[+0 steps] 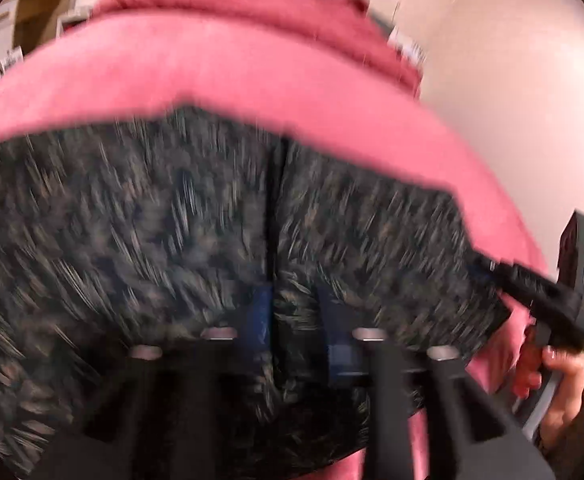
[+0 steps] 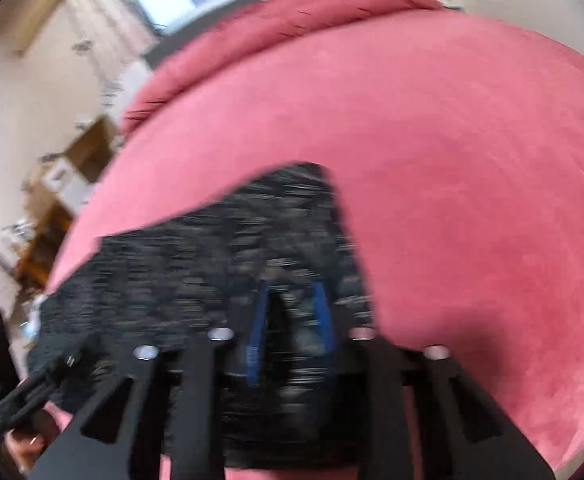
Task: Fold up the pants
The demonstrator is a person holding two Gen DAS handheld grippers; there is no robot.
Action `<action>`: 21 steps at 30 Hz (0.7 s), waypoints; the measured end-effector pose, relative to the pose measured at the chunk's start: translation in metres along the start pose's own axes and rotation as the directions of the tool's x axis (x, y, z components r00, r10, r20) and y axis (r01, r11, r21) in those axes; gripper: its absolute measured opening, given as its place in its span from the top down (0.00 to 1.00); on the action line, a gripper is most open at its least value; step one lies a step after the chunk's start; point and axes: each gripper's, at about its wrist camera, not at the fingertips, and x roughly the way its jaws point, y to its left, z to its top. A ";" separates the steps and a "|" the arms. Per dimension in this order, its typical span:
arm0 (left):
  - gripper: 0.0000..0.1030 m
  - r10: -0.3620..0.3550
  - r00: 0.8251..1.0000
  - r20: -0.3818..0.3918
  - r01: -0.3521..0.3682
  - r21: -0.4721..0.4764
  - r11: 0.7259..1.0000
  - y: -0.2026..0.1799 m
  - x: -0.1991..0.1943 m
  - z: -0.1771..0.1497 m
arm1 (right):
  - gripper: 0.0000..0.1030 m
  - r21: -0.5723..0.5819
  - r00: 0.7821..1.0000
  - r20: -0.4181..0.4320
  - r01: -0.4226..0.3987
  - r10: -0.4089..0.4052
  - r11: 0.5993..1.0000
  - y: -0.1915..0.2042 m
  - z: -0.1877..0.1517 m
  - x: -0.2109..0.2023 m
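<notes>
The dark patterned pants point(image 1: 171, 220) lie spread on a pink velvet surface point(image 1: 211, 72). Both views are blurred by motion. My left gripper point(image 1: 294, 312) has its blue-padded fingers close together with pants fabric between them. My right gripper point(image 2: 289, 308) also has fabric of the pants point(image 2: 211, 248) between its blue pads, near the garment's right edge. The right gripper also shows at the right of the left wrist view point(image 1: 540, 292), held by a hand at the pants' edge. The left gripper shows at the lower left of the right wrist view point(image 2: 31, 396).
The pink surface point(image 2: 472, 160) extends far to the right and back, with a rumpled pink cloth point(image 2: 332, 0) along its far edge. Wooden shelves and boxes point(image 2: 71, 168) stand beyond the left side. A pale wall point(image 1: 512, 60) is at the right.
</notes>
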 end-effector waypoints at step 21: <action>0.12 0.300 0.898 0.321 -0.118 -0.481 0.869 0.135 -0.180 -0.070 | 0.59 -0.192 0.969 0.099 -0.204 0.226 0.960 0.049 -0.006 -0.028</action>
